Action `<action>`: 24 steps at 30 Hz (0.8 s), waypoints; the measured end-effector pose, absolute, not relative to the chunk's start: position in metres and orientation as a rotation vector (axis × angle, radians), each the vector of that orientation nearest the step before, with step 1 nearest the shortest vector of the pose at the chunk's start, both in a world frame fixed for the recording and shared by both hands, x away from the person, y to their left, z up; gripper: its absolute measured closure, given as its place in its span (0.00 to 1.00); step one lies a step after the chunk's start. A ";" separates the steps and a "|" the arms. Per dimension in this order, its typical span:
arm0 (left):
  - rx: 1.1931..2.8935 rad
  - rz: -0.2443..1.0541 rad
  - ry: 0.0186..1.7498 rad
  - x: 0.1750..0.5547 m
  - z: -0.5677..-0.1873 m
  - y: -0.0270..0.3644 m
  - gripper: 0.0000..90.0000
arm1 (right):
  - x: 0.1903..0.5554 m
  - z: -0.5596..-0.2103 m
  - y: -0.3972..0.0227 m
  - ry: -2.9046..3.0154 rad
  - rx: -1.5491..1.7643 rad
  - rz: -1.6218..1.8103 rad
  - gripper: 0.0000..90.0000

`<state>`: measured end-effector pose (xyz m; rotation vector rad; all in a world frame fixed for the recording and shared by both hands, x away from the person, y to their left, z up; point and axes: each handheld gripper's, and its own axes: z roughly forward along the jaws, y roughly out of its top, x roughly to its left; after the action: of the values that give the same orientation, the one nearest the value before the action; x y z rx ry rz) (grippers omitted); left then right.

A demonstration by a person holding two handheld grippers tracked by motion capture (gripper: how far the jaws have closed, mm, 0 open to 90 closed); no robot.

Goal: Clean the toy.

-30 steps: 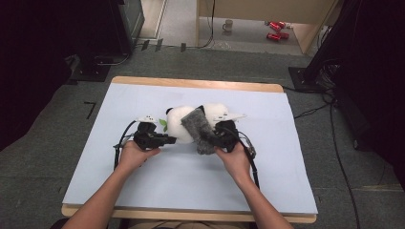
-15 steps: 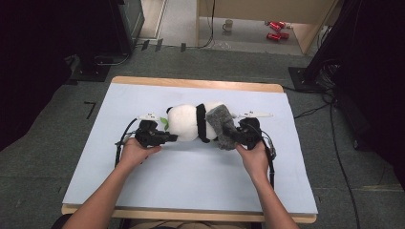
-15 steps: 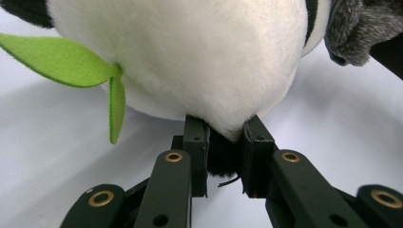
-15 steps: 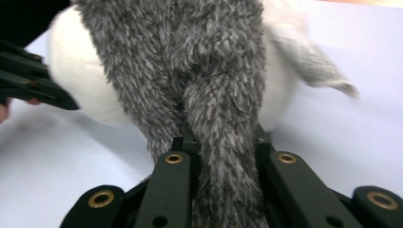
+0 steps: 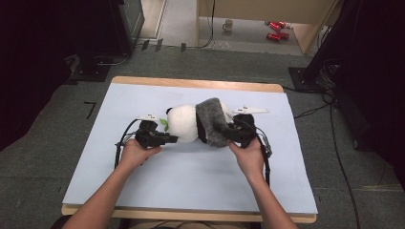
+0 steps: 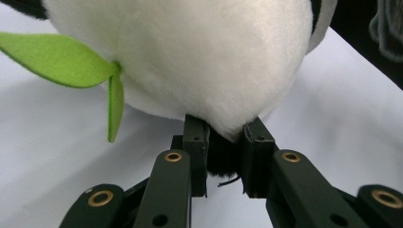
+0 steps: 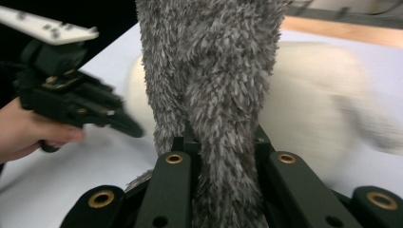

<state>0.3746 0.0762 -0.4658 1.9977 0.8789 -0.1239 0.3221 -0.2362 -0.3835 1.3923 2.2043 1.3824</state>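
Panda toy (image 5: pixel 184 123): soft, light; left gripper (image 5: pixel 168 139) pinches its dark bottom patch.
Grey furry cloth (image 5: pixel 212 121): limp, draped over the toy; right gripper (image 5: pixel 231 132) clamps one end.

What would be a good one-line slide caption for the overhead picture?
Two hand-held claws dress a plush panda: left claw pinches it, right claw pulls grey furry fabric over it.

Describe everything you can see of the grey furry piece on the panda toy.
The grey furry piece is shaggy plush, mottled grey, like a small garment or scarf. In the high view it drapes over the middle of the white panda toy, which lies on the pale blue table cover. The right tongs are shut on its lower end; in the right gripper view the fur rises from between the jaws in a bunched, upright fold.
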 end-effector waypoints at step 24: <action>1.969 -0.131 0.947 0.364 -0.468 0.085 0.85 | 0.337 -0.418 -0.192 2.382 1.323 1.274 0.86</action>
<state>0.3645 0.0853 -0.4676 1.9686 0.9468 -0.1309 0.3373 -0.1920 -0.4177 1.3231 2.3824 1.2739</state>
